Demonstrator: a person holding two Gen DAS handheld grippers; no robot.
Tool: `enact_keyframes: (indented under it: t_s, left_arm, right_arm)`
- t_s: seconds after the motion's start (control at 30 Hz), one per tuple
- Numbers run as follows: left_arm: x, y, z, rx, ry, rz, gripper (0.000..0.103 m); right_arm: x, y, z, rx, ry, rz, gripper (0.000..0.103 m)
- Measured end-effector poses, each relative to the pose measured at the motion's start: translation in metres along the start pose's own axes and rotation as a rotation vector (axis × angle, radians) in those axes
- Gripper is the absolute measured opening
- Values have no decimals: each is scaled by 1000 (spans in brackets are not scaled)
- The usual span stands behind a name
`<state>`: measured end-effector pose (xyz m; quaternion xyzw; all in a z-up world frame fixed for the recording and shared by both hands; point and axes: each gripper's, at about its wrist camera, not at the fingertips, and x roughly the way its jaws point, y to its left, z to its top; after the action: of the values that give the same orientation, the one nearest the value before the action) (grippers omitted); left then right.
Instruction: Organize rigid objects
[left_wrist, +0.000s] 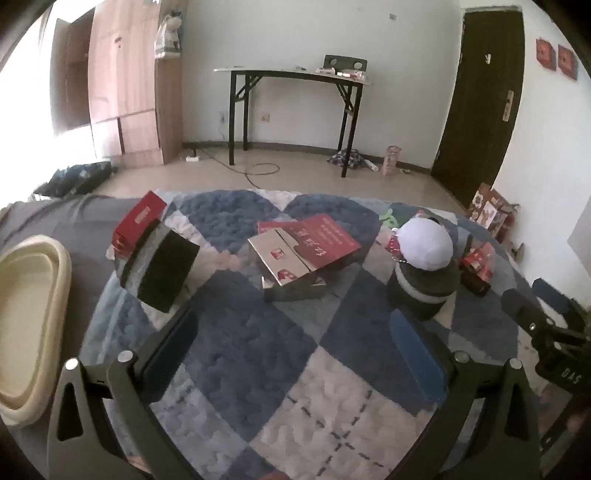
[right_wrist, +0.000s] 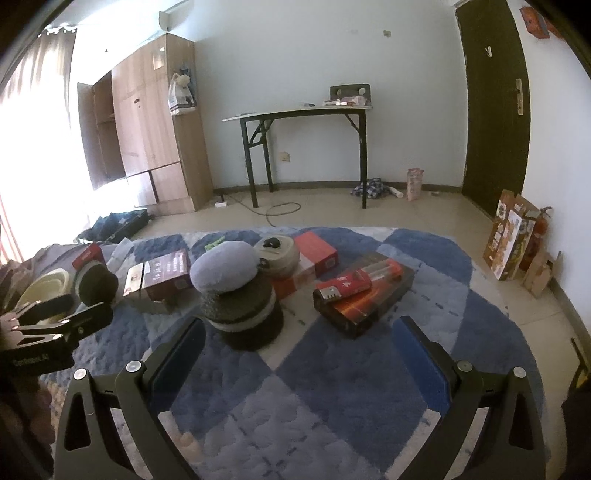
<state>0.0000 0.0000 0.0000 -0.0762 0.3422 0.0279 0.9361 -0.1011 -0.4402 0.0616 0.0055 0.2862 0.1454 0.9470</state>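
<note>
Rigid objects are seen scattered over a blue and white checked rug (right_wrist: 332, 387) on the floor, ahead of both claws. The left claw (left_wrist: 291, 354) is held with its 2 fingers spread wide and nothing between them; only bare rug is framed there. The right claw (right_wrist: 299, 354) is likewise spread wide and empty, tilted down toward the rug.

Just beyond the right claw a dark round tin (right_wrist: 243, 314) is stood, with a pale rounded cap (right_wrist: 223, 269) resting on top. Behind it a second round tin (right_wrist: 277, 254) lies against a red box (right_wrist: 317, 254). To the right, a dark flat box (right_wrist: 365, 295) carries a red packet (right_wrist: 358, 280) on its lid. Ahead of the left claw, an open carton (left_wrist: 291, 258) with red flaps is set on the rug, and its inside cannot be made out. To its left a black block (left_wrist: 162, 269) is seen tilted, in front of a small red box (left_wrist: 138, 221). A cream basin (left_wrist: 29, 325) is placed at the rug's left edge; it appears empty.

Farther off, a folding table (right_wrist: 303, 110) with small items stands against the white wall, a wooden wardrobe (right_wrist: 147, 129) to its left and a dark door (right_wrist: 495, 103) to its right. In each wrist view the other claw is visible at the frame's edge.
</note>
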Motion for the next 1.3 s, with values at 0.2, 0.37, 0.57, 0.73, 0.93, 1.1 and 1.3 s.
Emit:
enact_keyframes:
  t_s: [0.2, 0.37, 0.57, 0.73, 0.93, 1.1, 1.3]
  left_arm:
    - [-2, 1, 0, 15, -28, 27, 103]
    - [-6, 0, 5, -6, -26, 59, 103]
    - [-4, 0, 2, -2, -38, 68, 103]
    - [-7, -2, 1, 49, -79, 89, 103]
    - [-3, -5, 2, -9, 38, -10, 103]
    - [-4, -3, 2, -13, 8, 30, 103]
    - [0, 0, 2, -10, 14, 67, 103]
  right_arm:
    - [1, -2, 1, 20, 1, 10, 103]
    - [2, -1, 0, 24, 6, 7, 103]
    - [5, -5, 0, 59, 20, 29, 103]
    - [5, -5, -1, 49, 23, 7, 103]
    - [6, -4, -2, 56, 24, 8, 103]
    - [5, -6, -2, 57, 22, 5, 103]
    - [5, -7, -3, 61, 26, 16, 103]
